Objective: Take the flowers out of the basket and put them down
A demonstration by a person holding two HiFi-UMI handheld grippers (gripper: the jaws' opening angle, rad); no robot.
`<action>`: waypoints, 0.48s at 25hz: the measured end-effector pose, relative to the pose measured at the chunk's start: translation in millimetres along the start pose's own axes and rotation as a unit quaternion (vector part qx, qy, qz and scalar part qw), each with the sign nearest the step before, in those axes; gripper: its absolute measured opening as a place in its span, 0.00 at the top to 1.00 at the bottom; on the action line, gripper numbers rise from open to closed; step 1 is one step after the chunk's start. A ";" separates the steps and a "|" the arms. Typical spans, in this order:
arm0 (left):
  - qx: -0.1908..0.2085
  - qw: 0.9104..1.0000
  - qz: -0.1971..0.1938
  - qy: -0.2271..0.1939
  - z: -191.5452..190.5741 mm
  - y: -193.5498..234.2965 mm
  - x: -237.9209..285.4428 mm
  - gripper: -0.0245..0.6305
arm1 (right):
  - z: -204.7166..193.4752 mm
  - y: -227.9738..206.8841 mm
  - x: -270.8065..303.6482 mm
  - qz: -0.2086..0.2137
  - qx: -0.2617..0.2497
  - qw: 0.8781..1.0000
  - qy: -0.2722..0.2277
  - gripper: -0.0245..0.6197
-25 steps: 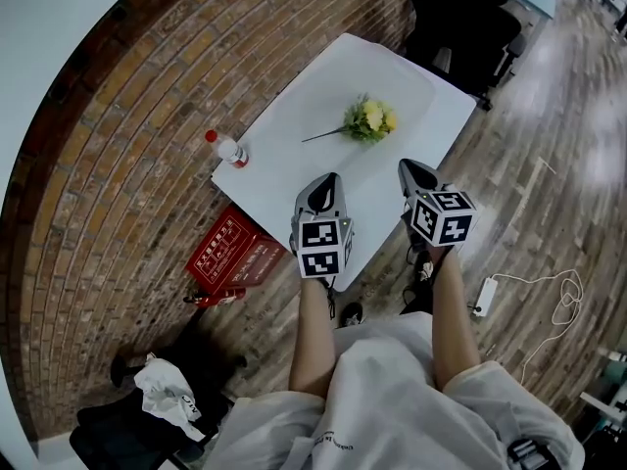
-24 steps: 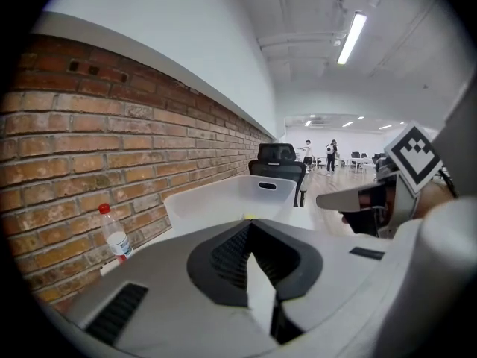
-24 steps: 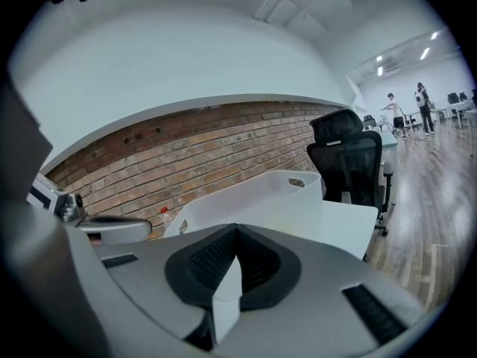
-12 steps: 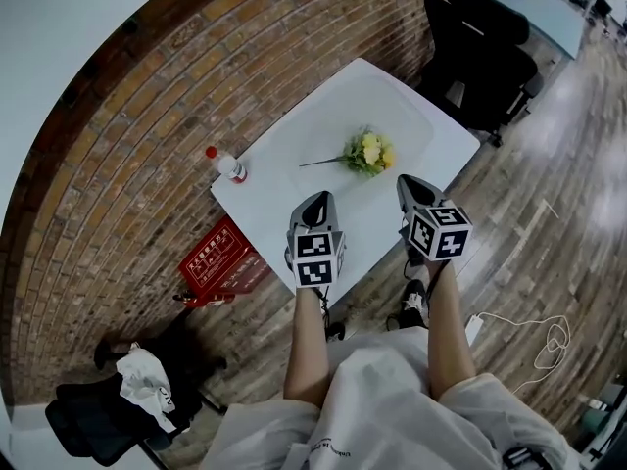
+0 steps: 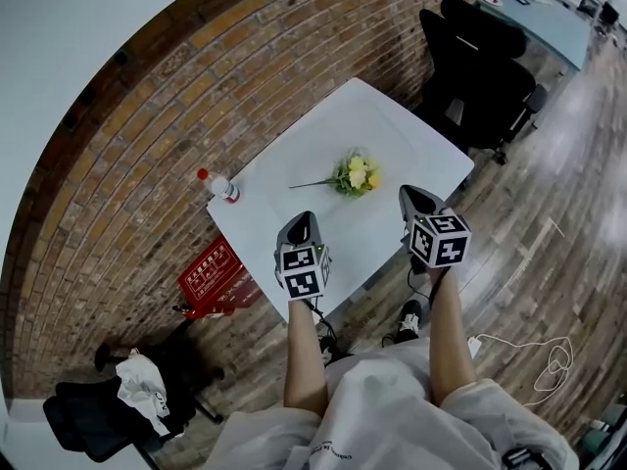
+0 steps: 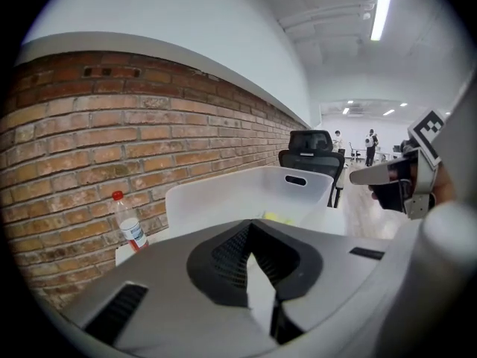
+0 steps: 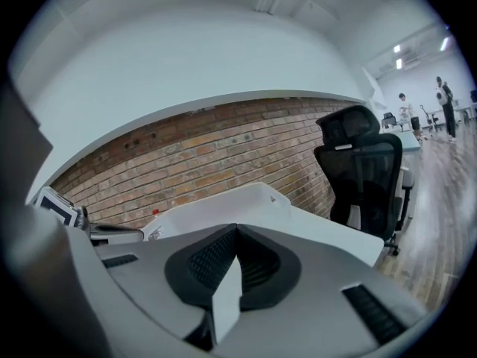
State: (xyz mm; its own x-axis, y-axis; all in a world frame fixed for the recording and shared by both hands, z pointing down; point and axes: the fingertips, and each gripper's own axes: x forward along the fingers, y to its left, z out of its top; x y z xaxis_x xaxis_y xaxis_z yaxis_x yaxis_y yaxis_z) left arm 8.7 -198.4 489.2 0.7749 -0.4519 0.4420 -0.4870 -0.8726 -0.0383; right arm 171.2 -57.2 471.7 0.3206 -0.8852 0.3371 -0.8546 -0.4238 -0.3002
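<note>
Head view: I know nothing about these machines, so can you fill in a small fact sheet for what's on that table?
Flowers: yellow bunch, lying in the basket
Basket: white, on the table
Bottle: red cap, upright at the table corner by the brick wall
Left gripper: shut, empty, short of the flowers
Right gripper: shut, empty, short of the flowers
Progress: flowers not yet taken out

Flowers (image 5: 355,175) in basket (image 6: 223,196) on table (image 5: 359,249), bottle (image 5: 221,186) left, chair (image 5: 480,67) behind.
</note>
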 end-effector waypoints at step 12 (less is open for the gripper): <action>-0.081 0.995 0.057 -0.013 4.7 4.1 8.1 0.93 | 40.6 -10.9 17.1 0.090 -0.169 0.980 0.058 0.95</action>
State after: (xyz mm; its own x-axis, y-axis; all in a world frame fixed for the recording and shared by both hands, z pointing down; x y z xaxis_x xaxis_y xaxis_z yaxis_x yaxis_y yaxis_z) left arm 14.9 -206.5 488.4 0.7191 -0.5533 0.4205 -0.6301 -0.7742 0.0589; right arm 202.5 -75.5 444.6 0.1204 -0.9038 0.4107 -0.9857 -0.1580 -0.0589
